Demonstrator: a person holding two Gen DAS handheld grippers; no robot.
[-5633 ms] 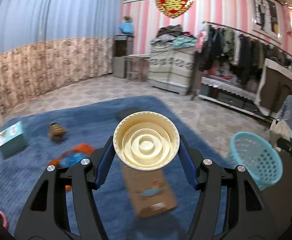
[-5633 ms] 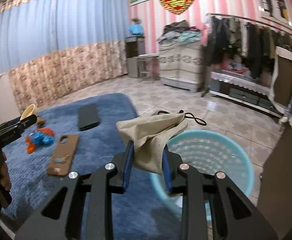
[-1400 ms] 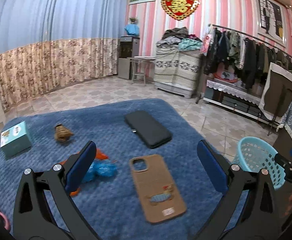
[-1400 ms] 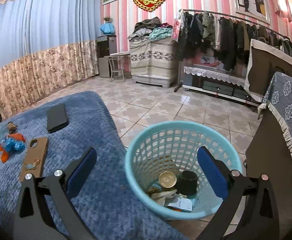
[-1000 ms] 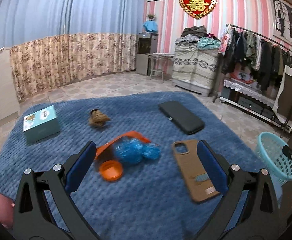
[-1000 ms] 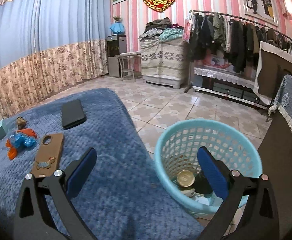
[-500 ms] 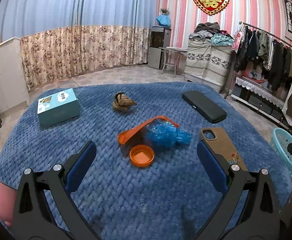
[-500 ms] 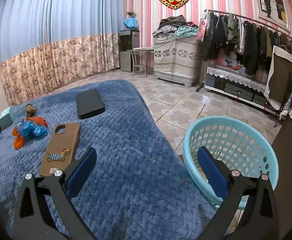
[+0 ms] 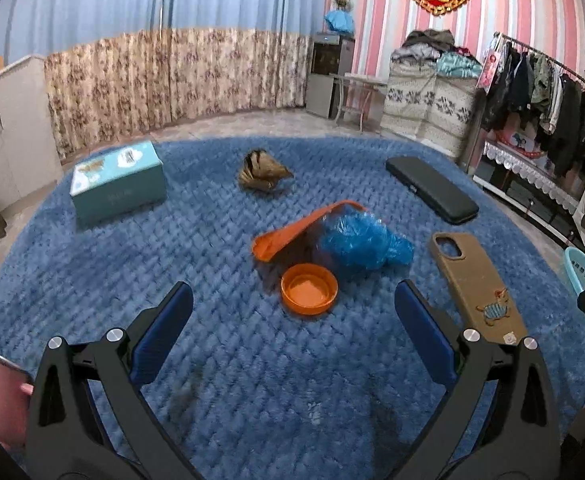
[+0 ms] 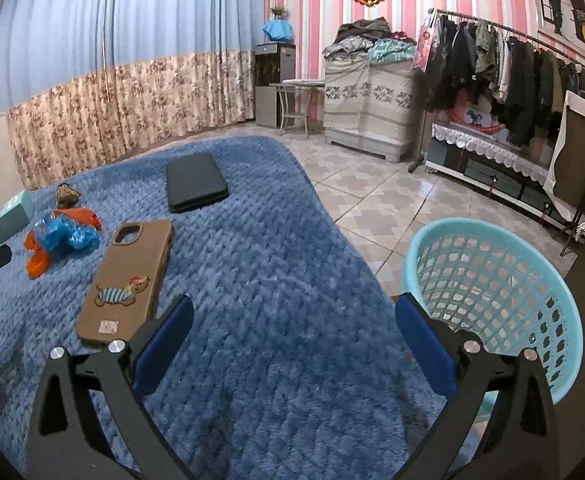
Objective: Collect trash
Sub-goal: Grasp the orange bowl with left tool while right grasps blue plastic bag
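Observation:
My left gripper (image 9: 292,320) is open and empty above the blue rug (image 9: 232,380). Just ahead of it lie an orange cap (image 9: 309,289), a crumpled blue plastic bag (image 9: 362,242) and an orange wrapper strip (image 9: 292,232). A brown crumpled wrapper (image 9: 262,172) lies farther back. My right gripper (image 10: 292,328) is open and empty over the rug's edge, with the light blue basket (image 10: 504,276) to its right. The blue bag (image 10: 66,234) and orange wrapper (image 10: 36,262) show at the far left of the right wrist view.
A tan phone case (image 9: 476,284) and a black case (image 9: 432,190) lie on the rug's right side, and a teal box (image 9: 118,180) at the left. A clothes rack (image 10: 512,64) and a low bench stand beyond the tiled floor.
Both grippers, earlier shut on a bowl and a cloth, are now open and empty. The left swung left toward the orange cap and blue bag; the right swung away from the basket.

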